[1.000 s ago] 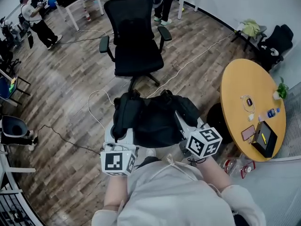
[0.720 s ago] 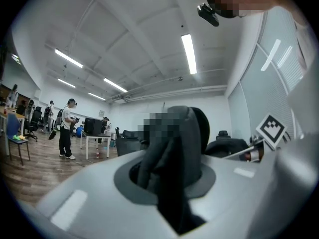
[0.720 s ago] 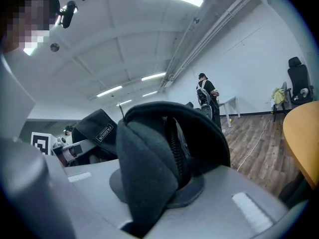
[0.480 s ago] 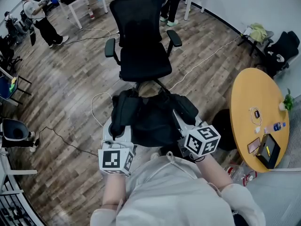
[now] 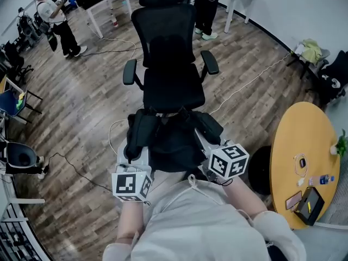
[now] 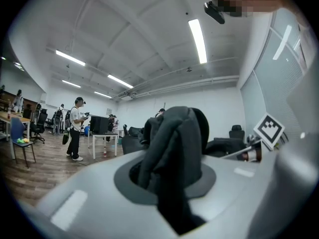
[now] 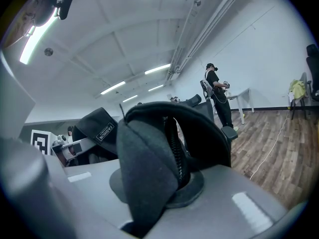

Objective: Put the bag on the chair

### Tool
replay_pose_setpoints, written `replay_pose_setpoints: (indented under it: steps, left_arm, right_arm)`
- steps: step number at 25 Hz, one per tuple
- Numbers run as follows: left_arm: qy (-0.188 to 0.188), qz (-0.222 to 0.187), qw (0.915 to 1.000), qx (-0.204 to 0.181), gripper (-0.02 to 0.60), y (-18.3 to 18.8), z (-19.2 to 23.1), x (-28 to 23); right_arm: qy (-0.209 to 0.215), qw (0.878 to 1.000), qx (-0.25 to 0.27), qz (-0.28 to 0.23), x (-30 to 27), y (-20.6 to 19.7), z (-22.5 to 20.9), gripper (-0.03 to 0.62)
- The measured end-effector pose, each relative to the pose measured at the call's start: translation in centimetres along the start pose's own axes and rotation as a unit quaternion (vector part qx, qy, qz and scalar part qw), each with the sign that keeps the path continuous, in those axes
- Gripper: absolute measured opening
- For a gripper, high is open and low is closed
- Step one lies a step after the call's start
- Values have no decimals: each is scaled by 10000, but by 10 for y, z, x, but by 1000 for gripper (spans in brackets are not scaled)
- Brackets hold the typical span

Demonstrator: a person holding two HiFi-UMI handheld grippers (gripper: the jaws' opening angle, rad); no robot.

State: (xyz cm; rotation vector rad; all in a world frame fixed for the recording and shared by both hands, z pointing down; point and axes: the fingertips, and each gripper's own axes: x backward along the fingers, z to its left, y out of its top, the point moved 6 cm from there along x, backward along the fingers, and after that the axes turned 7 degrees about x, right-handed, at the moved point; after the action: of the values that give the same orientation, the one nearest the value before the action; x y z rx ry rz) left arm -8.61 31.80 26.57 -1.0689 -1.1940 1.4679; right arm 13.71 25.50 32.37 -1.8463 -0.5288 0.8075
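Black fabric bag (image 5: pixel 175 145) hangs between both tongs above the wooden floor (image 5: pixel 81 107), just in front of the black mesh office chair (image 5: pixel 173 83). The left tongs (image 5: pixel 135 152) pinch a fold of its cloth, and the right tongs (image 5: pixel 202 145) clamp its zippered edge.

Bag (image 5: pixel 173 140): black matt cloth, soft, creased; zip (image 7: pixel 175 148) toothed. Chair (image 5: pixel 171 75): black matt fabric seat. Floor (image 5: pixel 92 107): grey-brown wood planks, slight sheen. Table (image 5: pixel 299 129): smooth yellow top. Left gripper (image 6: pixel 167 180), right gripper (image 7: pixel 159 185): smooth grey plastic.
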Motion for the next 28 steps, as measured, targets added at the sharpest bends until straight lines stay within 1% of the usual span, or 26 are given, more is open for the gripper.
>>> replay_pose_setpoints:
  steps: [5,9,12,15,18,22,26,28]
  left_arm:
    - [180,-113,9998,31,77,11,-5,-87]
    - [303,-182,9994,59,77,14,-2,-156]
    - [358,-108,9992,135,77,15,3,-200]
    - [400,-24,9990,211,77,11,5,-234]
    - [398,92,9987,296,77,4,11,-263]
    - [356,253,9982,410,77,-6,34,-305]
    - [188,390,9979,487,77,-11,69,-350]
    - [65,455,9980,441,77,-10,85,-374]
  right_arm:
    - [220,9996,145,-55,-50,46,-70,31]
    - [343,9992,167,-85,-91,72,-122,31]
    - [383,9992,150,-8,-118,88,-152,31]
    - [383,9992,84,69,-138,95,-179,31]
    - [346,9992,27,178,-158,97,-200,31]
    - [271,9990,-42,350,-198,100,-221,31]
    - [119,9989,-103,444,-243,107,-232,31]
    - [35,9989,-160,445,-266,113,-239,31]
